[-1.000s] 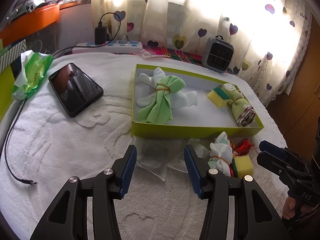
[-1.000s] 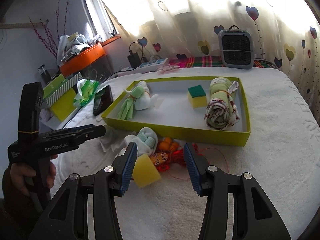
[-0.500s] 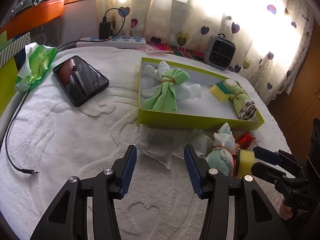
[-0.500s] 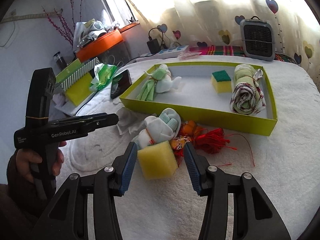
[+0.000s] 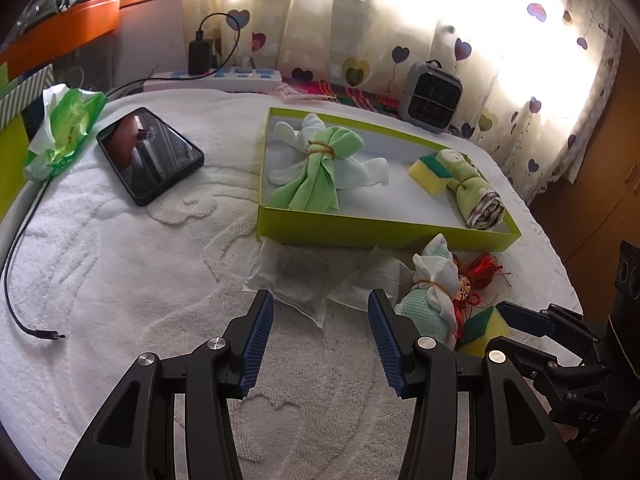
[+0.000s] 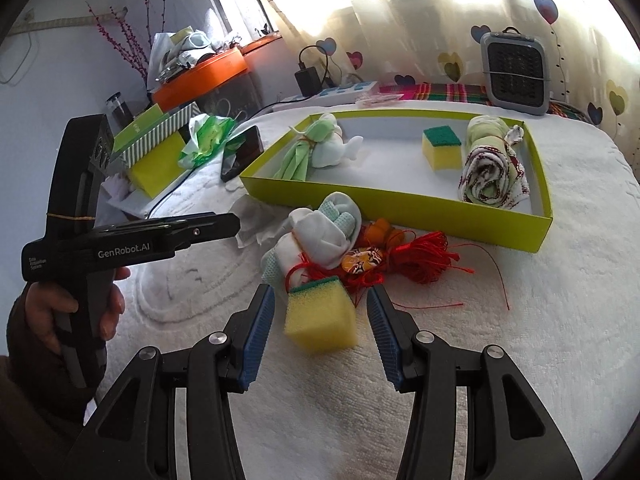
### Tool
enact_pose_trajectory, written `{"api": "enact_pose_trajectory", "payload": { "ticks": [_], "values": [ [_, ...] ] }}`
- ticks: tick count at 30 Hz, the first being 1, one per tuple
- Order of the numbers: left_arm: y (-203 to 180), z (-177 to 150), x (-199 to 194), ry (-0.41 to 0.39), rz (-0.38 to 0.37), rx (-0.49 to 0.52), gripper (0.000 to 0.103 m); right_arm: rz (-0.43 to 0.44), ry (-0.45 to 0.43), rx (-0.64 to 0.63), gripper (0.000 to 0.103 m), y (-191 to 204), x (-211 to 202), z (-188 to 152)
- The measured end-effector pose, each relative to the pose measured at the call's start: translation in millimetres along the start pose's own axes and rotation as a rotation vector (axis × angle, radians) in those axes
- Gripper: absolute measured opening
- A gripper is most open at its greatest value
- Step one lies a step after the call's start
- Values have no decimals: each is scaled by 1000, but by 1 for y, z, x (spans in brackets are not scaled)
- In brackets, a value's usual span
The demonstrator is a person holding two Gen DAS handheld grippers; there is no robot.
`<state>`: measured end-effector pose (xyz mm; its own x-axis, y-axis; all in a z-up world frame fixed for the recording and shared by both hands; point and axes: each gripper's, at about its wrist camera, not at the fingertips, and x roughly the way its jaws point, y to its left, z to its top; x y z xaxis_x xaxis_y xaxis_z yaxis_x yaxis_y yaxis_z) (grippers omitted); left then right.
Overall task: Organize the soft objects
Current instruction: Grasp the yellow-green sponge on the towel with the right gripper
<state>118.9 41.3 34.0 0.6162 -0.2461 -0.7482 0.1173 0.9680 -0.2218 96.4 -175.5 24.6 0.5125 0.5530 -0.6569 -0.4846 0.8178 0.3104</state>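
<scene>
A yellow-green tray [image 5: 384,234] [image 6: 400,196] on the white towel holds a green-and-white cloth bundle [image 5: 320,168], a yellow sponge [image 6: 442,148] and a rolled cloth [image 6: 494,172]. In front of it lie a white-and-mint cloth bundle [image 6: 320,240] [image 5: 430,296], red tasselled trinkets [image 6: 416,258] and a yellow sponge with a green top [image 6: 322,316] [image 5: 482,326]. My right gripper [image 6: 320,334] is open, its fingers either side of this sponge, not touching. My left gripper [image 5: 320,338] is open and empty above the towel, near a white tissue [image 5: 308,280].
A phone [image 5: 150,156], a green wipes pack [image 5: 60,132] and a loose cable [image 5: 24,280] lie at the left. A power strip [image 5: 224,78] and a small grey heater [image 5: 432,98] stand behind the tray. Boxes [image 6: 154,152] sit off the left edge.
My right gripper has moved forward and down until its open fingers flank the front sponge. My left gripper has drawn back a little from the tray, still open.
</scene>
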Motion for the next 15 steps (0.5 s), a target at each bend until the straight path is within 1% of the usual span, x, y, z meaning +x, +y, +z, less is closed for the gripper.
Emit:
{"api": "enact_pose_trajectory", "payload": {
  "ticks": [9,10,11,12,13,15],
  "values": [
    [-5,-3,-1,7,-16,3,48,-46,33,-64,49,11,6,-4],
    [-6,-3,-1,9,-21,4,48,-56,39,-70,47,12,7,-4],
    [-7,-4,-1,11,-25,7,48,-59,41,-75,41,12,7,-4],
    [-8,-5,-1,12,-29,9,48,-64,39,-79,39,12,7,-4],
    [-10,-5,-1,14,-31,11,48,-73,36,-82,33,13,7,-4],
    [-12,-6,-1,17,-36,14,48,-89,30,-90,32,14,5,-5]
  ]
}}
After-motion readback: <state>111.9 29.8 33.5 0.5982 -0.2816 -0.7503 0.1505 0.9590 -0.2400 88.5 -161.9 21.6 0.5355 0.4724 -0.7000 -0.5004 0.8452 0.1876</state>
